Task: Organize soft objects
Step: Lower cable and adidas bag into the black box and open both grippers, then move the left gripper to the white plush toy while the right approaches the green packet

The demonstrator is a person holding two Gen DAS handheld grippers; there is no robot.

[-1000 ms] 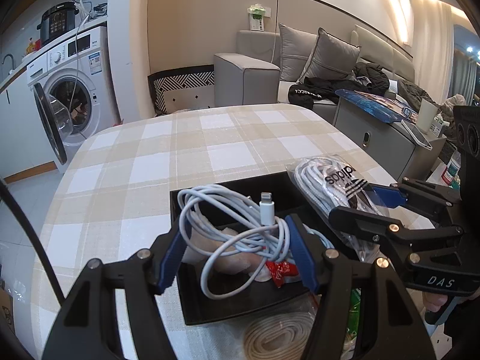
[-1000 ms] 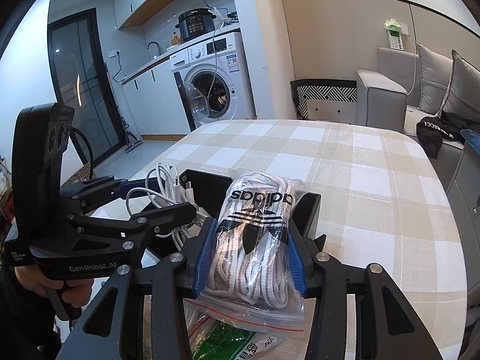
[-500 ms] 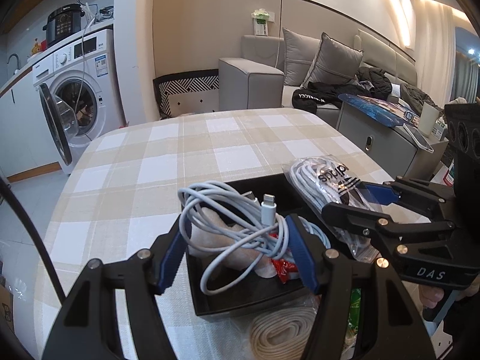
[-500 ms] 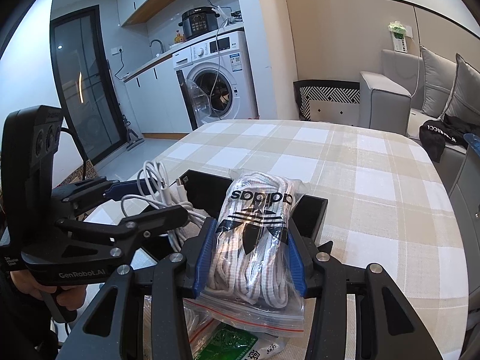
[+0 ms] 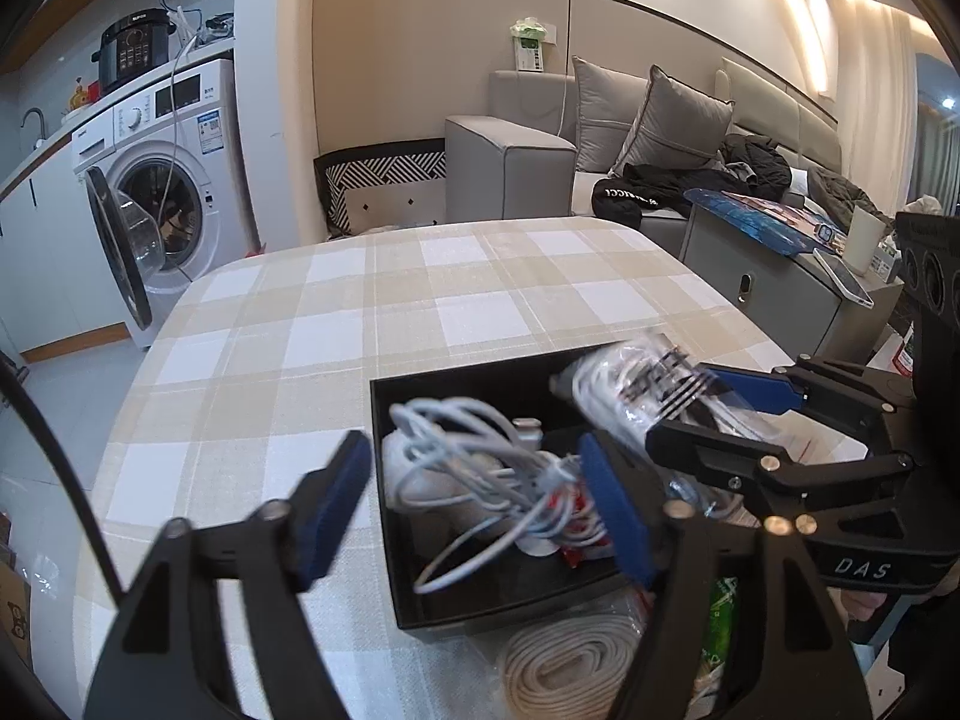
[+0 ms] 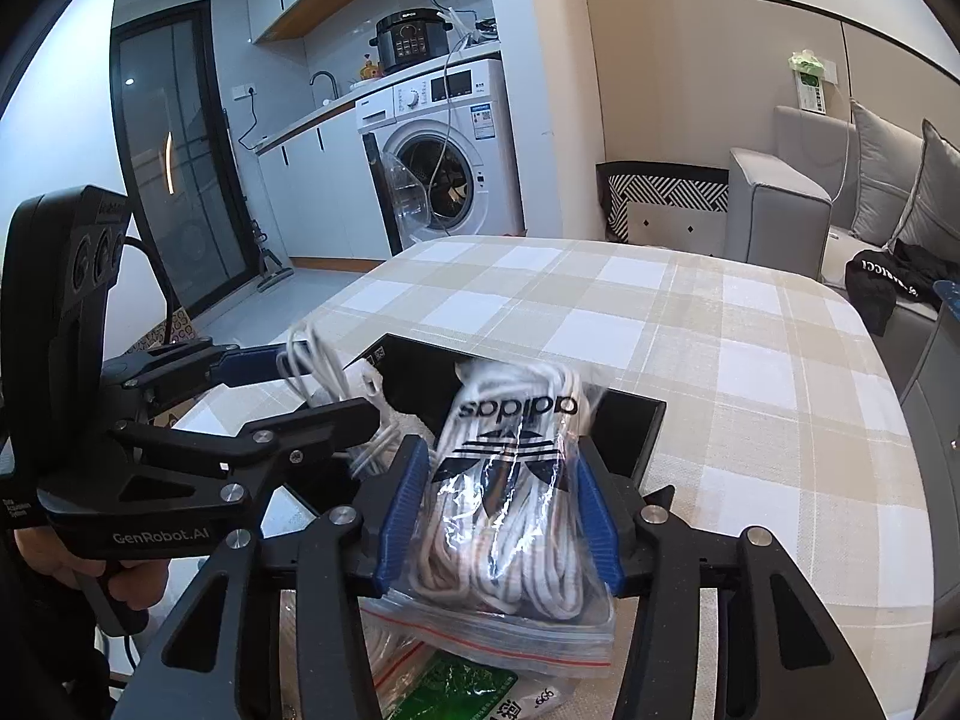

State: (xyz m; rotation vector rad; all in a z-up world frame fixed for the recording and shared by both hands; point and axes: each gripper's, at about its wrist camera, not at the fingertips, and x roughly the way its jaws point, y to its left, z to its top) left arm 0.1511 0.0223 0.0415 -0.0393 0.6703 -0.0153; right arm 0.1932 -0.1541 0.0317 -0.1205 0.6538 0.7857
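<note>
A living room with a white washing machine (image 5: 162,180) and grey sofa (image 5: 600,144) lies behind the checked-cloth surface (image 5: 420,312). On it sits an open black rectangular box (image 5: 408,480). The left claw (image 5: 474,498) is opening wide — the tangled white charging cable (image 5: 480,468) lies loose in the box between its blue pads. The right claw (image 6: 501,516), also opening, still touches a clear zip bag of white laces (image 6: 510,492) at the box's near edge.

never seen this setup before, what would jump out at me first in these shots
Most striking is the clear zip bag of white laces between the right gripper fingers, whose jaws are opening, over the black tray. Beside it, a tangle of white cable lies in the tray between the left gripper fingers, also opening. All sits on a checked tablecloth.
</note>
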